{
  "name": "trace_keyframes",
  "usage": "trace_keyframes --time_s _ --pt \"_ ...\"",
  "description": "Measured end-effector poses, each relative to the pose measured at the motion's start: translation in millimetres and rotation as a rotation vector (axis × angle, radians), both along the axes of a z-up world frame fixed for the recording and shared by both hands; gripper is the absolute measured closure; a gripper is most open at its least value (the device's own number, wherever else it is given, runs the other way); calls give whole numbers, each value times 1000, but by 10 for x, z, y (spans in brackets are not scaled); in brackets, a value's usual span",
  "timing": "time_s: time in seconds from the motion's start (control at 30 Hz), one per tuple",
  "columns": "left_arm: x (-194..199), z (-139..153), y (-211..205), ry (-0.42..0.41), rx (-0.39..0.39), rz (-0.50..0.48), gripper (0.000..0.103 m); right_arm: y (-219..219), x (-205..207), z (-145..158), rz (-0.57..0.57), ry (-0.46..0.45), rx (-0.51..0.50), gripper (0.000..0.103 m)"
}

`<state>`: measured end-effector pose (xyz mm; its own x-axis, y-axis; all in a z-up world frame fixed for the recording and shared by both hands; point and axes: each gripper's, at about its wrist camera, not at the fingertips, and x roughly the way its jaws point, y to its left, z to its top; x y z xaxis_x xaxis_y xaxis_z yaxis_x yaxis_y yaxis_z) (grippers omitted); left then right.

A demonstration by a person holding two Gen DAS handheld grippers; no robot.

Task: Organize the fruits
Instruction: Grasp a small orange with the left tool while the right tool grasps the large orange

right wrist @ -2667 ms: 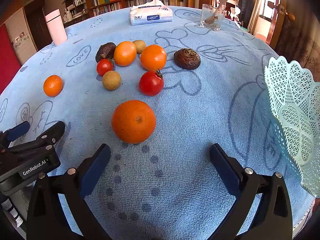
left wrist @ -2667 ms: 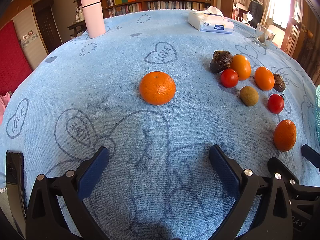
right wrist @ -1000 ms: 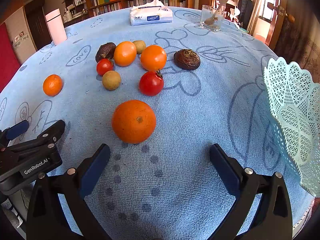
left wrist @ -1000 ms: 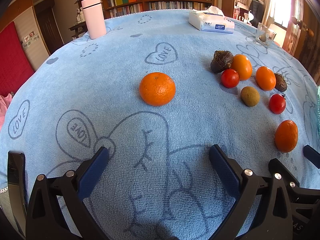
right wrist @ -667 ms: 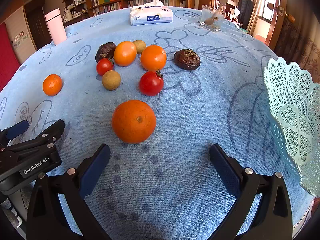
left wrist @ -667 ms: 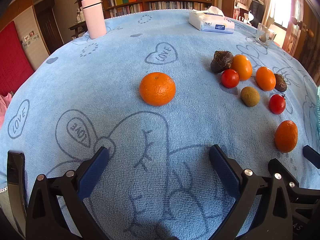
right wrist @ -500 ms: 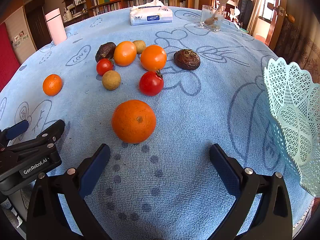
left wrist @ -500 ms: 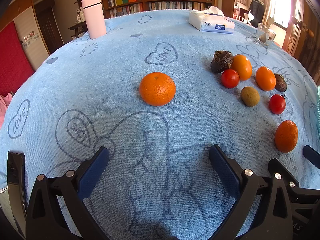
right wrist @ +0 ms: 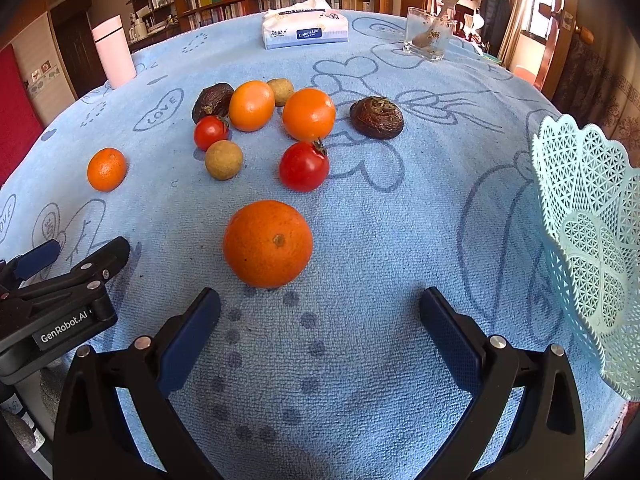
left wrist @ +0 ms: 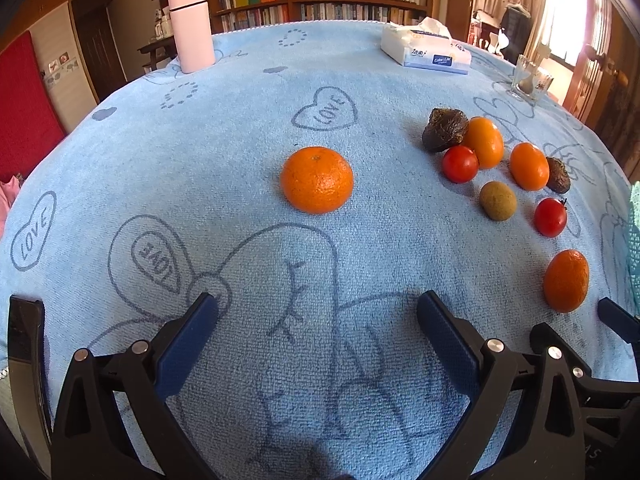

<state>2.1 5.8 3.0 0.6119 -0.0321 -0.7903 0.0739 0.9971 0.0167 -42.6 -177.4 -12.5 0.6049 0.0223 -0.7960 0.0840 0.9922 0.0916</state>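
Both claws rest low over the blue towel-covered table (right wrist: 360,360), fingers spread wide apart and gripping nothing. The right gripper (right wrist: 320,316) points at a large orange (right wrist: 267,243) lying just ahead of its left finger. Beyond that sit a tomato (right wrist: 304,166), a brown longan (right wrist: 223,159), a second tomato (right wrist: 210,132), two smooth orange fruits (right wrist: 308,114) and two dark wrinkled fruits (right wrist: 377,117), bunched close. The mint lattice basket (right wrist: 592,240) stands at the right edge, empty. The left gripper (left wrist: 318,320) faces a lone mandarin (left wrist: 317,179), nothing between them. A pink tumbler (left wrist: 190,29), tissue pack (left wrist: 425,50) and glass (right wrist: 427,35) stand far back.
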Motion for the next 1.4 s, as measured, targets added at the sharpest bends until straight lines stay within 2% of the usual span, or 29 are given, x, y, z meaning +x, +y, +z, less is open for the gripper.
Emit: trace_keyframes --time_s 0.1,0.27,0.33,0.57,0.7,0.83,1.03,1.13,1.2,1.33,1.4 --pt "-12 58 95 -18 -72 -6 5 -2 1 0 0 0 1 2" --pt "74 146 159 -56 -49 -13 9 -2 0 2 0 0 1 2" --pt "138 170 205 -56 -69 -13 18 -2 2 2 0 -1 1 2" --pt "389 211 153 -56 -99 -43 36 0 -2 4 0 -2 4 2" --pt "524 128 90 -30 -108 -49 55 -35 -20 15 2 -16 35 2" --pt "512 105 79 -66 -98 -45 62 -107 -54 35 3 -37 92 2" --pt "465 118 200 -91 -178 -36 63 -104 -49 57 -1 -34 91 2" --pt "442 133 233 -104 -202 -29 63 -91 -23 97 -3 -36 72 10" --pt "433 138 241 -110 -209 -26 63 -81 6 131 -1 -39 64 20" --pt "430 136 245 -109 -215 -31 63 -57 85 179 5 -43 83 30" --pt "432 133 250 -108 -218 -32 63 -23 117 182 21 -41 94 41"
